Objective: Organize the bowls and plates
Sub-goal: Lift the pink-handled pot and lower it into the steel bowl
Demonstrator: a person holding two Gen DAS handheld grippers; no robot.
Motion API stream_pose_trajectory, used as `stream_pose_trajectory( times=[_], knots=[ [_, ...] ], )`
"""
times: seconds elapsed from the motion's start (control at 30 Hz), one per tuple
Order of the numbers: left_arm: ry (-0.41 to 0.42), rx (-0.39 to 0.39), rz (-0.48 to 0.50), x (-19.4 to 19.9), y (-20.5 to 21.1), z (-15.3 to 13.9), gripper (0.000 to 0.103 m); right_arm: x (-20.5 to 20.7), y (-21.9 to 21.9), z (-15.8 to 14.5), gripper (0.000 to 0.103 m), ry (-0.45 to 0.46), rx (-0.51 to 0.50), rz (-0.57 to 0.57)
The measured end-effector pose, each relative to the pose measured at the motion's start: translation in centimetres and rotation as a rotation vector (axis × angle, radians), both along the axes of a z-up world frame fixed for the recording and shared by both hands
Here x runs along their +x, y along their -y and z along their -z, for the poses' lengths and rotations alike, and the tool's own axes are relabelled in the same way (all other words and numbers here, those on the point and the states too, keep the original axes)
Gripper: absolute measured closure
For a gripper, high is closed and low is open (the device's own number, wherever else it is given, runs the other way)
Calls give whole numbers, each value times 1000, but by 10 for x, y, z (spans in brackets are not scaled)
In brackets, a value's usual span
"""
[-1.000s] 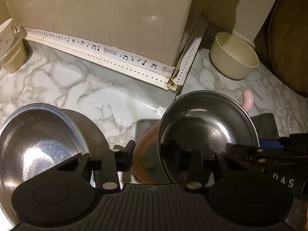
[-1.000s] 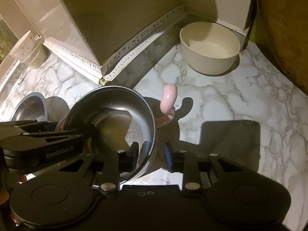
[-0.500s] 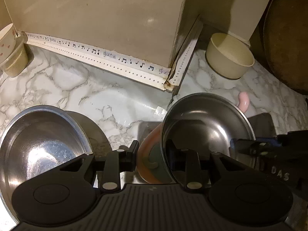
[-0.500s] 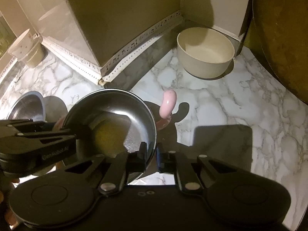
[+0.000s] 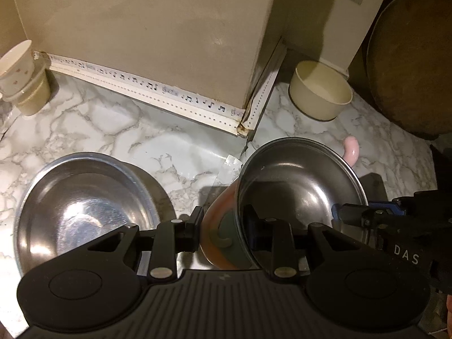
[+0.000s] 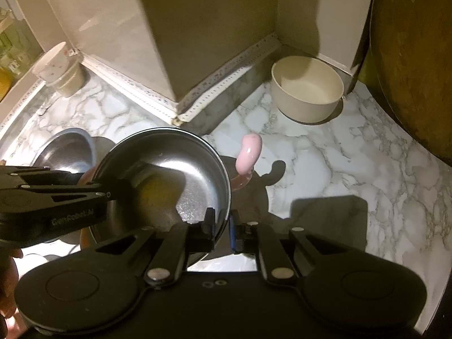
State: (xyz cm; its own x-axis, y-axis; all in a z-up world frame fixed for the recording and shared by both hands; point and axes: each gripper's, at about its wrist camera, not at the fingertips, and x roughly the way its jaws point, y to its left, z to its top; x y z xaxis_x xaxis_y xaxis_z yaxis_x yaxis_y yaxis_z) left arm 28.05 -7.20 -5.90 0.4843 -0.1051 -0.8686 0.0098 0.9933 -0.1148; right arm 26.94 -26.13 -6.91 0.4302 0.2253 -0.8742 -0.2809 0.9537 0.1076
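Note:
A steel bowl [image 5: 302, 192] [image 6: 169, 175] sits nested in an orange-pink bowl [image 5: 217, 231] with a pink handle [image 5: 351, 149] [image 6: 250, 152]. My left gripper [image 5: 223, 231] is shut across both walls on the stack's left side, one finger outside the orange-pink bowl and one inside the steel bowl. My right gripper [image 6: 221, 228] is shut on the steel bowl's right rim. Each gripper shows in the other's view: the right gripper [image 5: 367, 214] and the left gripper [image 6: 56, 197]. The stack looks raised a little off the marble counter [image 6: 325, 169]. A second steel bowl [image 5: 84, 212] rests on the counter to the left.
A cream bowl [image 5: 322, 96] [image 6: 308, 93] stands in the back corner by the wall. Stacked cups [image 5: 22, 82] [image 6: 62, 67] stand at the far left. A large round wooden board [image 5: 409, 70] [image 6: 415, 56] leans at the right. A beige box-like wall [image 5: 155, 34] juts out behind.
The right gripper's jaws closed onto the steel bowl's rim and the left gripper's narrowed onto the stack. Both grippers and the bowls then rose away from the counter.

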Motion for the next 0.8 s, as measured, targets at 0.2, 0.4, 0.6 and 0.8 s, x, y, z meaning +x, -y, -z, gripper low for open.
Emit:
stream_pose_trajectory(
  times=[0.2, 0.4, 0.6, 0.8],
  knots=[
    [18, -6, -8, -15, -15, -18, 74, -11, -13, -18, 93, 20, 17, -26],
    [35, -4, -24, -30, -36, -33, 74, -18, -33, -30, 93, 39, 23, -60],
    [42, 0, -54, -42, -61, -42, 74, -23, -61, -39, 93, 54, 26, -98],
    [59, 13, -82, -54, -85, -51, 74, -27, -87, -47, 93, 73, 28, -136]
  ],
)
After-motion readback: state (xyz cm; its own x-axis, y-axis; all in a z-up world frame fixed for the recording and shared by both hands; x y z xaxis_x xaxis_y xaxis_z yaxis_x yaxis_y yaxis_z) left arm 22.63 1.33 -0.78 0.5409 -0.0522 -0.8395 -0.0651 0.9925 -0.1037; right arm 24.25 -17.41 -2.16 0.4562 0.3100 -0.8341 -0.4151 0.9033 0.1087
